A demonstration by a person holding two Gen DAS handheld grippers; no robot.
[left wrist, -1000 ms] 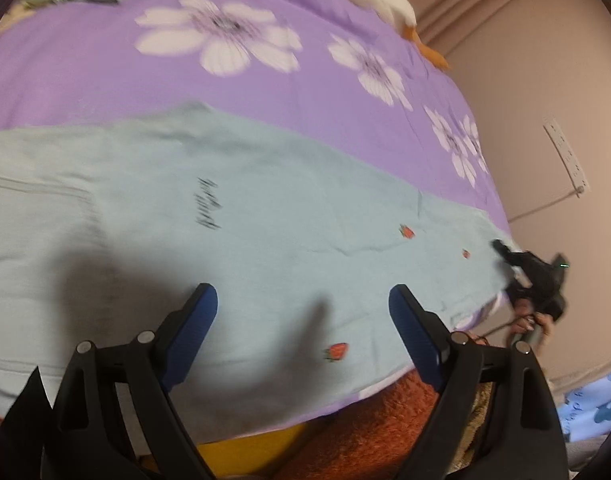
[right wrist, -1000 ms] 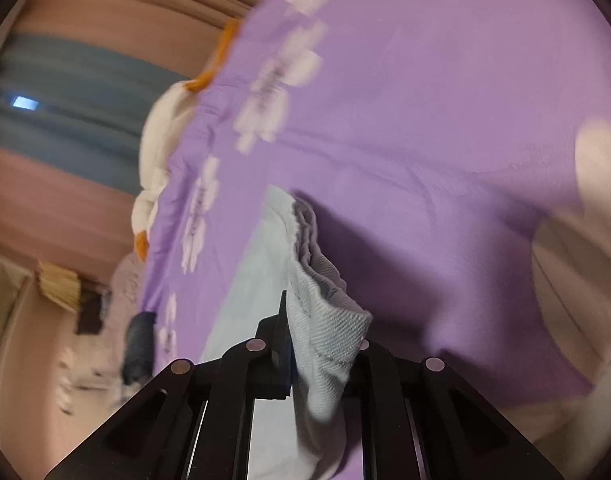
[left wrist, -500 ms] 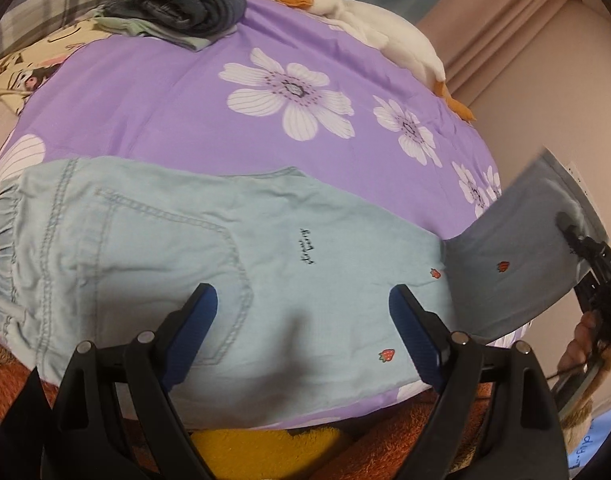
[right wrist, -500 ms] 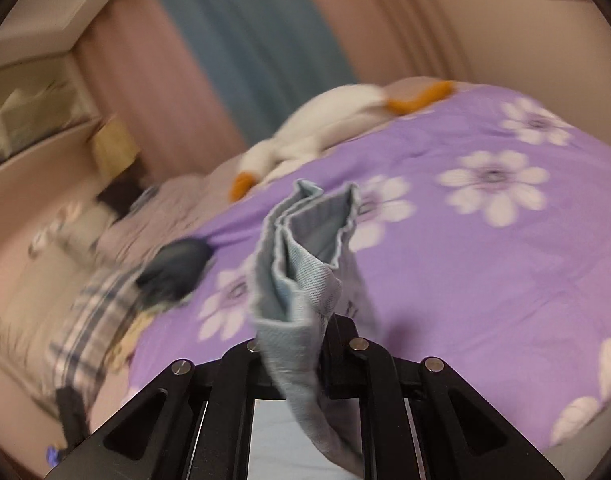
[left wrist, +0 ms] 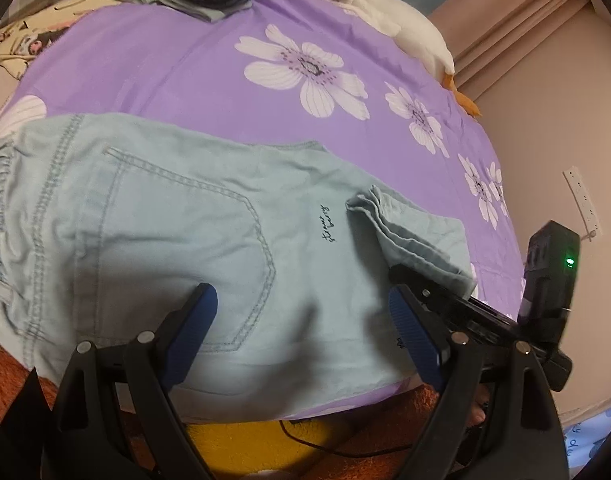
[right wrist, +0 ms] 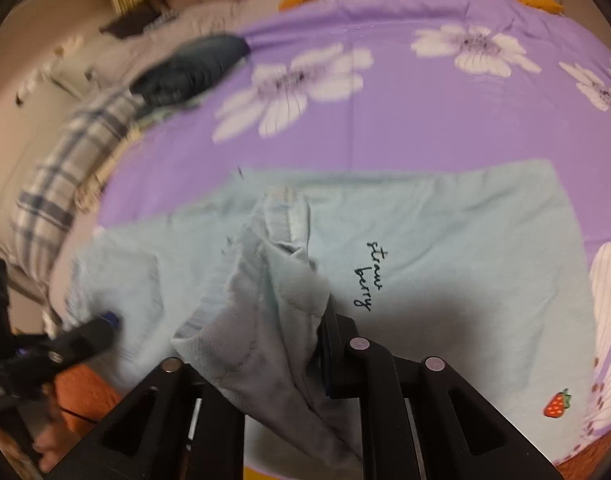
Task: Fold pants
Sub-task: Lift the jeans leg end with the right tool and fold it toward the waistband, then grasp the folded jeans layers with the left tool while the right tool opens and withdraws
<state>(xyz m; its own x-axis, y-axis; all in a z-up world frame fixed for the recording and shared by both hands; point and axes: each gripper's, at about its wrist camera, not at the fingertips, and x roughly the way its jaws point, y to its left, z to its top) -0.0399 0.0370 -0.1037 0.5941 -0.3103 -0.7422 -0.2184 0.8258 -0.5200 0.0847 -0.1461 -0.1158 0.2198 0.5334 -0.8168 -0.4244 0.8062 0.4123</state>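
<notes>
While the right gripper has just been opening around the leg hem, the left gripper hovers wide apart, empty — the bunched hem could drop crooked across the pants.

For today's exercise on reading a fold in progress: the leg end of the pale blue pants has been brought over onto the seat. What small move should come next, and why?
Probably let the right gripper finish opening and draw back. Its jaws have just been opening, with the leg end between them and already lying on the pants near the lettering. The left gripper hovers open, free to smooth the fold.
</notes>
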